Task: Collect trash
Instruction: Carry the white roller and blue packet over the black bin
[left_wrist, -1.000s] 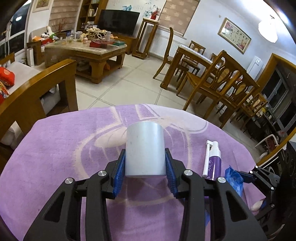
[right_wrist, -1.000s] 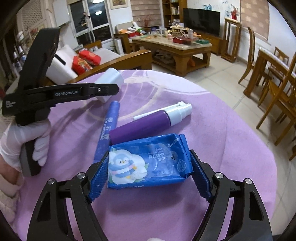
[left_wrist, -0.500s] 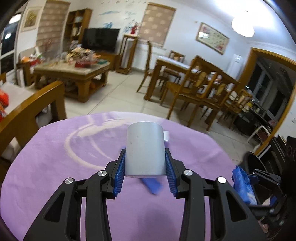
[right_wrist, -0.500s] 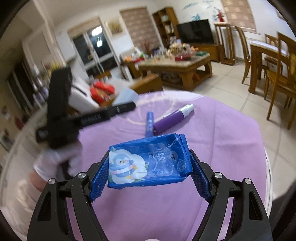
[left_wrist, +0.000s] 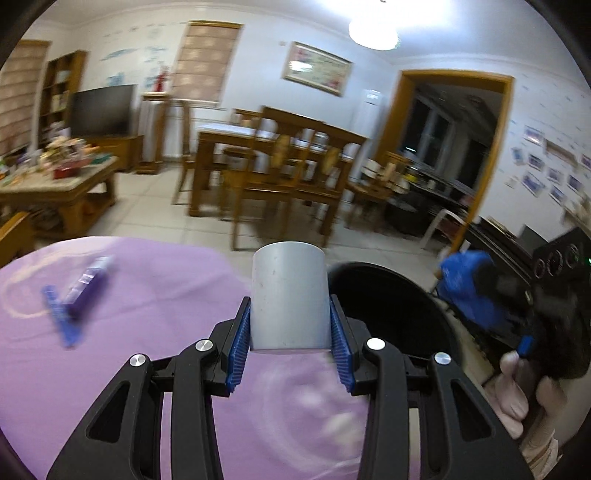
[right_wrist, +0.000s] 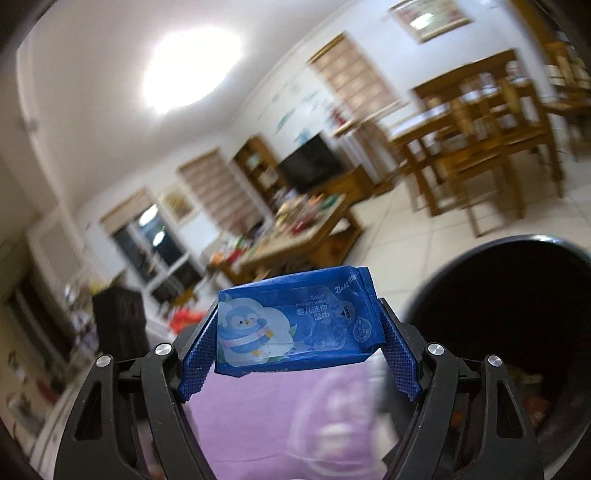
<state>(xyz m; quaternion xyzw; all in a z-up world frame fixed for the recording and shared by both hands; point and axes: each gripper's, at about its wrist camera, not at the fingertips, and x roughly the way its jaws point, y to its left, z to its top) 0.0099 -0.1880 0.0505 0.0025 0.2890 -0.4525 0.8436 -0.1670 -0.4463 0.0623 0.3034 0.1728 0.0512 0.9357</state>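
Observation:
My left gripper (left_wrist: 290, 332) is shut on a grey cylindrical cup (left_wrist: 289, 295), held upright above the right edge of the purple tablecloth (left_wrist: 140, 295). Just behind and right of the cup gapes a black trash bin (left_wrist: 391, 306). My right gripper (right_wrist: 297, 339) is shut on a blue wet-wipes pack (right_wrist: 295, 325) with a penguin picture, lifted above the cloth (right_wrist: 258, 417); the bin (right_wrist: 517, 306) opens to its right. In the left wrist view the right gripper (left_wrist: 476, 291) with the blue pack shows blurred at the right, a gloved hand (left_wrist: 524, 387) below it.
A purple spray bottle (left_wrist: 86, 282) and a blue tube (left_wrist: 61, 321) lie on the cloth at the left. Wooden dining chairs and a table (left_wrist: 280, 170) stand beyond the bin. A cluttered coffee table (left_wrist: 55, 177) sits at the far left.
Both grippers swung right and rose, carrying the cup and the wipes pack away from the table's middle toward the black bin, which has come into view. The bottle and tube stayed behind.

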